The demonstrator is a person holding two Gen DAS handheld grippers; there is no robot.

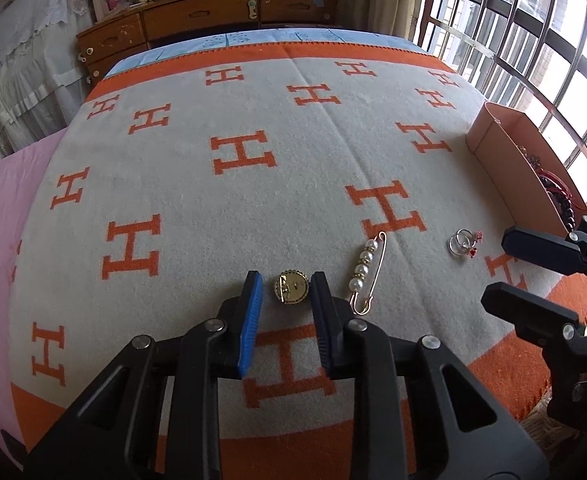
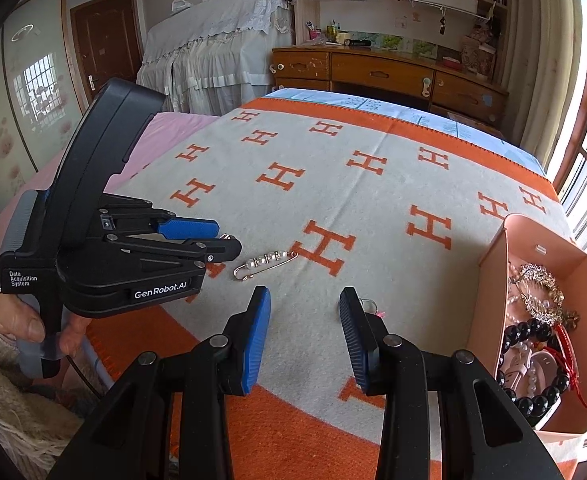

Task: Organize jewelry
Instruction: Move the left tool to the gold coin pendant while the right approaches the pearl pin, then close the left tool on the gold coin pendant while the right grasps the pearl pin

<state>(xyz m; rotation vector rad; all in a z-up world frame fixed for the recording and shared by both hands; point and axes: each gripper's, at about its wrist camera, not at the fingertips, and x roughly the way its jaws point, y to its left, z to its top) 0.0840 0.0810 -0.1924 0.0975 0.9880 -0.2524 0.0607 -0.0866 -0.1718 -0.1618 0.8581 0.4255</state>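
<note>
1. A blanket [image 1: 253, 200] with orange H marks covers the bed; a wooden dresser [image 1: 213, 12] stands past its far end and barred windows run along the right.
2. Loose on the blanket: one gold brooch [image 1: 290, 287], one pearl pin [image 1: 363, 270], two linked rings [image 1: 462, 242]. One box [image 2: 493, 280] at the right holds bead bracelets and more.
3. The left gripper [image 1: 285, 286] has narrow jaws flanking the brooch; contact is unclear. The right gripper [image 2: 304, 308] stands partly open, empty, the rings just beyond its right finger.
</note>
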